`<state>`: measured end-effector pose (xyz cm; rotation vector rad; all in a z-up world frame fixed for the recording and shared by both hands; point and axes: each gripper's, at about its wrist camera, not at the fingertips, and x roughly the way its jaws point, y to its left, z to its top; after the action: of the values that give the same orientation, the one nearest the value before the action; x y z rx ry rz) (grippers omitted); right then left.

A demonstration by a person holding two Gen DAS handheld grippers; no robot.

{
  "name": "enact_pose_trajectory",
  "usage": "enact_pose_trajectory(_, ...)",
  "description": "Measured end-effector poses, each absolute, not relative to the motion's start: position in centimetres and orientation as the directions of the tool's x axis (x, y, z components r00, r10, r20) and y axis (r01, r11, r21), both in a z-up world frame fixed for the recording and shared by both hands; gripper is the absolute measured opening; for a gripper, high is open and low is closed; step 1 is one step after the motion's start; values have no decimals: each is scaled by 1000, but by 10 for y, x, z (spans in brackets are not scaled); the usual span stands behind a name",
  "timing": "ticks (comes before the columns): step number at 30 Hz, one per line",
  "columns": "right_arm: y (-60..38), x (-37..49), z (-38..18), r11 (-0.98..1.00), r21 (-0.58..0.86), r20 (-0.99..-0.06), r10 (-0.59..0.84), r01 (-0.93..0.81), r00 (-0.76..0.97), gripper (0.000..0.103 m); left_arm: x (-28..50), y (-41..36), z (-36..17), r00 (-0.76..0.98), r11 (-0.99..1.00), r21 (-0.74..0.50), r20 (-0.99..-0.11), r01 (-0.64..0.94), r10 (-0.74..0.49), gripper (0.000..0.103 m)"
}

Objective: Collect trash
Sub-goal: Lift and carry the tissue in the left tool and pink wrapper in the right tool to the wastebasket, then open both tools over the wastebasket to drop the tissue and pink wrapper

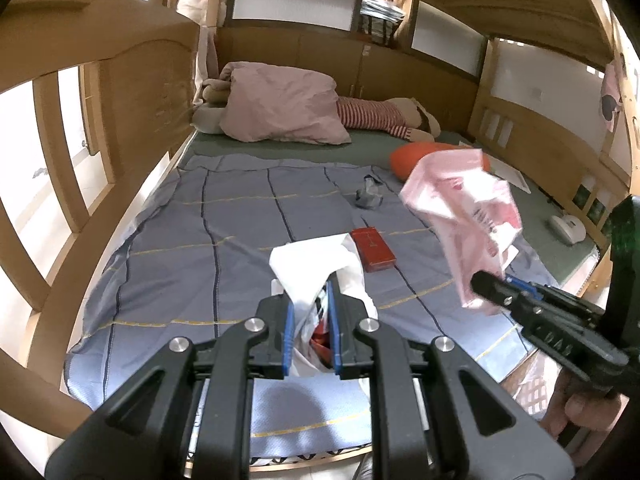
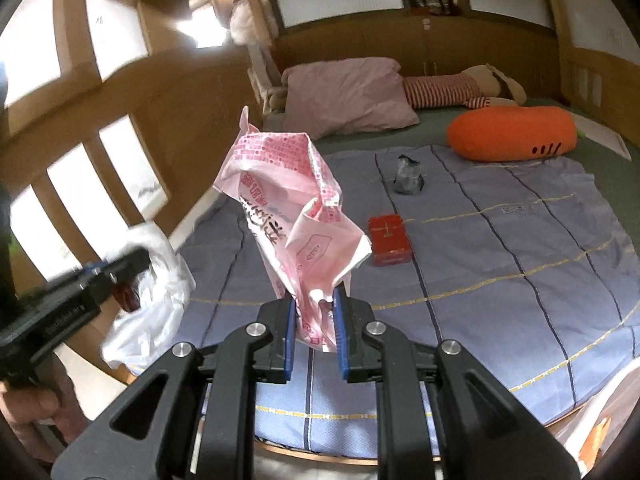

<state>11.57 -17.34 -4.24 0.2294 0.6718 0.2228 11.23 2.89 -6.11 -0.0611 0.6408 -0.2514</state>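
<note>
Broadly, the scene was a wooden bunk bed [image 1: 132,92] with a blue checked sheet [image 1: 224,240] spread over its mattress, and both grippers hung above the near edge of it.

Largest of the task's things was the white plastic bag [image 1: 316,268], apparently the collecting bag, with the left gripper [image 1: 313,312] clamped on its bunched rim and something red showing inside. Next was the pink printed wrapper [image 2: 288,216], standing up crumpled from the right gripper [image 2: 316,312], whose jaws were pinched on its lower end. Two smaller bits of likely trash lay loose on the sheet, well apart from both grippers: a flat red box [image 2: 390,240] and, farther back, a small grey crumpled scrap [image 2: 408,178].

The main risk, as I judged it, was the bag's mouth. Held at one bunched point, it looked collapsed, so the wrapper could catch on the rim and fall beside it. The wrapper was light and springy, and might cling to the pads on release. Thin film could also slide out of the left grip. Finally, the orange carrot cushion [image 2: 512,132] and pink pillow [image 2: 344,96] were bedding, not trash, and might be wrongly taken.
</note>
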Motion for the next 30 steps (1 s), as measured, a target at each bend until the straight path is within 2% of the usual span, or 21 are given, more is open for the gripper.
enact_pose_trajectory(4,-202,92,-29,936,331,-557,298,-122,775,17,115,26,-59,771,959,-145,-572,241,-281,15)
enact_pose_trajectory(9,-280,15,-6,954,300,-517,180,-21,837,17,113,-3,-59,739,926,-152,-564,347,-370,16)
enact_pose_trajectory(11,-308,-12,-11,956,289,-533,120,47,837,17,113,-23,-57,702,900,-165,-575,403,-420,16)
enact_pose_trajectory(17,-390,-86,-69,922,248,-680,-53,296,732,21,83,-129,-37,563,759,-185,-568,625,-601,16)
enact_pose_trajectory(18,-404,-97,-82,906,254,-707,-65,339,704,28,78,-145,-35,531,731,-197,-570,653,-627,16)
enact_pose_trajectory(19,-411,-102,-89,894,267,-724,-61,360,687,47,68,-175,-35,472,683,-216,-579,698,-665,16)
enact_pose_trajectory(20,-420,-107,-94,881,282,-740,-53,380,671,58,59,-196,-36,428,650,-226,-591,726,-684,17)
enact_pose_trajectory(21,-429,-112,-96,864,295,-741,-63,409,668,75,51,-216,-38,388,618,-233,-602,751,-698,17)
enact_pose_trajectory(22,-434,-114,-94,855,293,-736,-84,428,672,80,44,-231,-39,359,594,-236,-610,769,-707,18)
enact_pose_trajectory(23,-437,-115,-89,849,291,-725,-105,441,681,80,35,-250,-41,322,562,-235,-621,793,-715,18)
enact_pose_trajectory(25,-447,-132,-68,826,330,-636,-163,456,754,80,15,-286,-47,257,497,-214,-649,841,-716,21)
enact_pose_trajectory(26,-451,-140,-60,809,353,-590,-197,470,783,82,10,-297,-50,240,480,-207,-660,853,-712,30)
enact_pose_trajectory(27,-457,-154,-45,776,401,-514,-249,486,821,89,2,-312,-56,203,449,-205,-681,870,-703,56)
enact_pose_trajectory(28,-459,-159,-40,763,422,-486,-266,490,833,91,-1,-321,-59,183,434,-206,-693,877,-697,84)
enact_pose_trajectory(29,-461,-161,-36,756,435,-469,-273,489,840,91,-5,-326,-61,181,426,-197,-695,883,-696,89)
enact_pose_trajectory(30,-464,-163,-31,750,452,-446,-279,483,850,91,-7,-324,-62,207,434,-174,-687,884,-697,89)
